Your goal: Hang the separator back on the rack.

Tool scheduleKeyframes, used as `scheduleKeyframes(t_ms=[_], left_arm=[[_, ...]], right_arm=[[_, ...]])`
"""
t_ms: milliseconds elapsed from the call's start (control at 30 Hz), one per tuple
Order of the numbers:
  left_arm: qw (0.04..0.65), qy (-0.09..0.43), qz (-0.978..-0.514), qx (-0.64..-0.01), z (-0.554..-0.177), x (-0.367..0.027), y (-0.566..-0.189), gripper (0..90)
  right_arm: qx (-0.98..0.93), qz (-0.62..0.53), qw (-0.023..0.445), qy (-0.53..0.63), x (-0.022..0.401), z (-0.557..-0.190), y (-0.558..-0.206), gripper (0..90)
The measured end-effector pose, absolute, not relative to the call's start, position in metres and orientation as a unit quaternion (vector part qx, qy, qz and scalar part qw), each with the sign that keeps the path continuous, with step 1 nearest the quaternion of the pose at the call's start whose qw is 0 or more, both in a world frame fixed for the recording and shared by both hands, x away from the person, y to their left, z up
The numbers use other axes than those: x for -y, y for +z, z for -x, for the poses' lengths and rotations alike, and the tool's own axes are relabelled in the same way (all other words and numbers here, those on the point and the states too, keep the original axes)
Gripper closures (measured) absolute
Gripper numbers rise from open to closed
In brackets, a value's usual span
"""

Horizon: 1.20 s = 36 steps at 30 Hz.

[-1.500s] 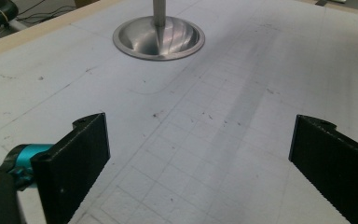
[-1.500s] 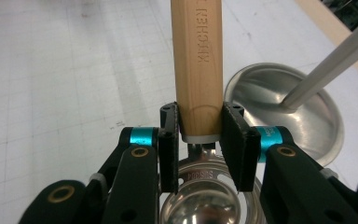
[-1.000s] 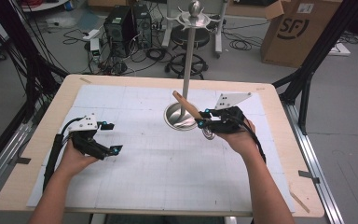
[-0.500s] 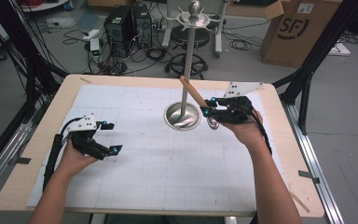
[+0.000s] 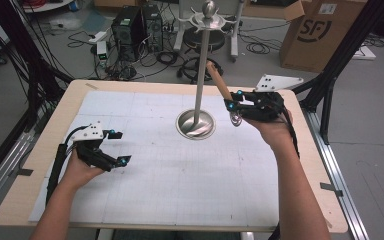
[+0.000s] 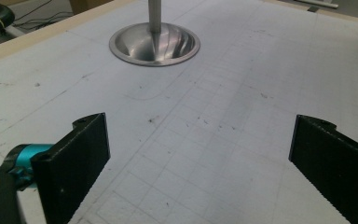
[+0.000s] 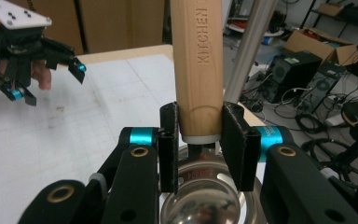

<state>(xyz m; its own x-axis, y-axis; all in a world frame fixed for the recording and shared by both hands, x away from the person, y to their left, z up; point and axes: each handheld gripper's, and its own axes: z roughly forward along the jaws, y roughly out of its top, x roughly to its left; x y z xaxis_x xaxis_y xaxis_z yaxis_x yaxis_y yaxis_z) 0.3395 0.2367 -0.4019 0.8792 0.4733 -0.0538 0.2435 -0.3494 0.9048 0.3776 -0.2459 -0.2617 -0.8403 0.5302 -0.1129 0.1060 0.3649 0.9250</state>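
A metal hanging stand (image 5: 201,70) rises from a round base (image 5: 195,125) at the table's far middle, with hooks at its top (image 5: 209,17). My right gripper (image 5: 234,100) hovers just right of the pole, shut on a kitchen utensil. The utensil's wooden handle (image 5: 219,80) points up and away, and its shiny perforated head (image 5: 236,119) hangs below the jaws. In the right gripper view the pads (image 7: 237,140) clamp the handle's lower end (image 7: 198,60), with the head (image 7: 205,196) beneath and the pole (image 7: 249,51) behind. My left gripper (image 5: 118,146) rests open on the left of the mat, its jaws (image 6: 200,163) wide with nothing between.
A white grid mat (image 5: 180,180) covers most of the wooden table (image 5: 70,100). On the floor beyond the far edge are computer cases (image 5: 135,25), cables and a cardboard box (image 5: 320,35). Black frame posts stand at both sides.
My right gripper has lifted the utensil off the table beside the stand base, and it now sits higher and farther right. The left gripper has stayed put.
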Motion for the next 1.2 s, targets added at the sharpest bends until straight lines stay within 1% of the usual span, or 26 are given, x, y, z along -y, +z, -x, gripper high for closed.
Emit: scheduleKeyframes(t_ms=[633,933,1200], left_arm=[[0.523,0.107,-0.817,-0.218,-0.339,-0.234,-0.403,5.7],[0.524,0.106,-0.816,-0.220,-0.340,-0.236,-0.403,5.7],[0.522,0.107,-0.818,-0.218,-0.339,-0.236,-0.403,5.7]], right_arm=[[-0.764,-0.224,0.242,0.554,0.264,-0.374,-0.224,68.9],[-0.760,-0.236,0.251,0.551,0.263,-0.381,-0.210,68.9],[-0.767,-0.239,0.262,0.535,0.256,-0.385,-0.207,68.9]])
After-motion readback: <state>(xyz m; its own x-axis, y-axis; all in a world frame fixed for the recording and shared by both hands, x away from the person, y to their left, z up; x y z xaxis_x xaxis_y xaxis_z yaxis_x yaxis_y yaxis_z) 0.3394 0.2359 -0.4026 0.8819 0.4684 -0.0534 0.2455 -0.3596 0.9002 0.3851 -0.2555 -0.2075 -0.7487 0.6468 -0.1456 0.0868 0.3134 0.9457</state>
